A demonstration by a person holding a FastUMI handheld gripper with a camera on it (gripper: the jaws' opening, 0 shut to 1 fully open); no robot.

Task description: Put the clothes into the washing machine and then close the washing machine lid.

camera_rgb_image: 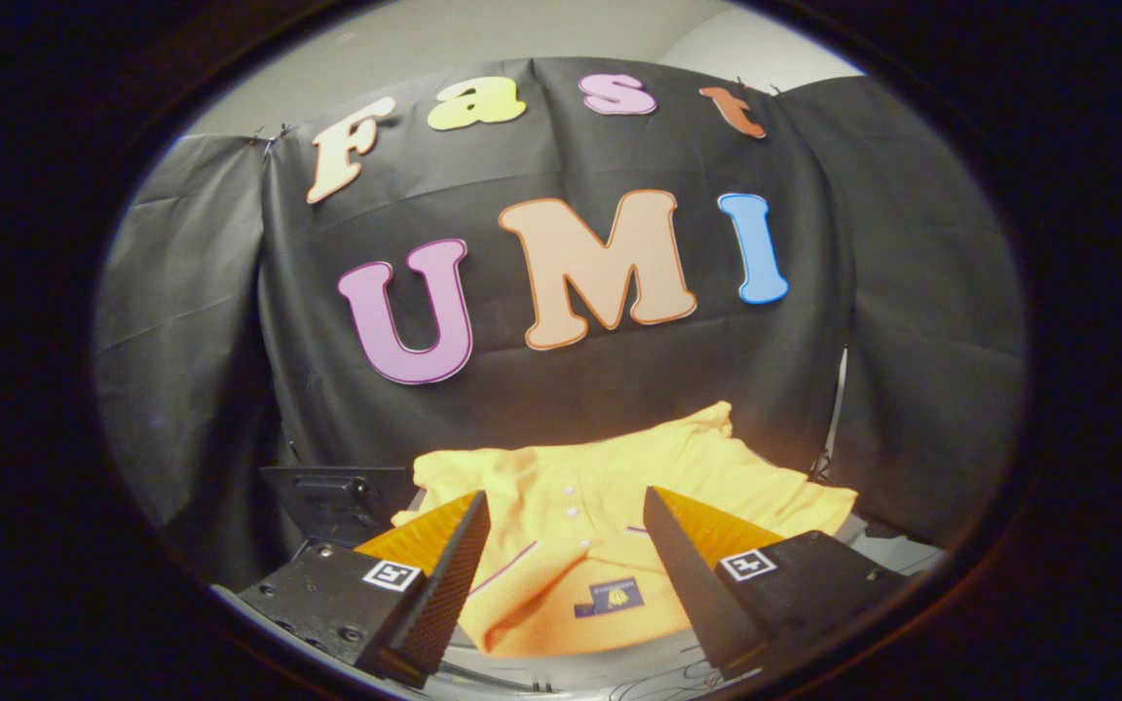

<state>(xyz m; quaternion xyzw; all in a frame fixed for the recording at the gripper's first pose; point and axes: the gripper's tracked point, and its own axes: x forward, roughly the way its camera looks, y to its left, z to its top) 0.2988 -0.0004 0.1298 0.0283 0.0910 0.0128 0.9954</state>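
The black cloth wall (561, 389) stands behind everything. Before it lies a yellow polo shirt (571, 506), crumpled, with small buttons down its placket and a dark patch near its hem; its lower part lies between the fingers. The jaws (566, 516) stand wide apart, holding nothing. A dark boxy object (337, 497) behind the shirt is half hidden and hard to identify.

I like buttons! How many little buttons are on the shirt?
2 small pale buttons show on the folded orange polo shirt, one above the other, between the open jaws; more may be hidden.
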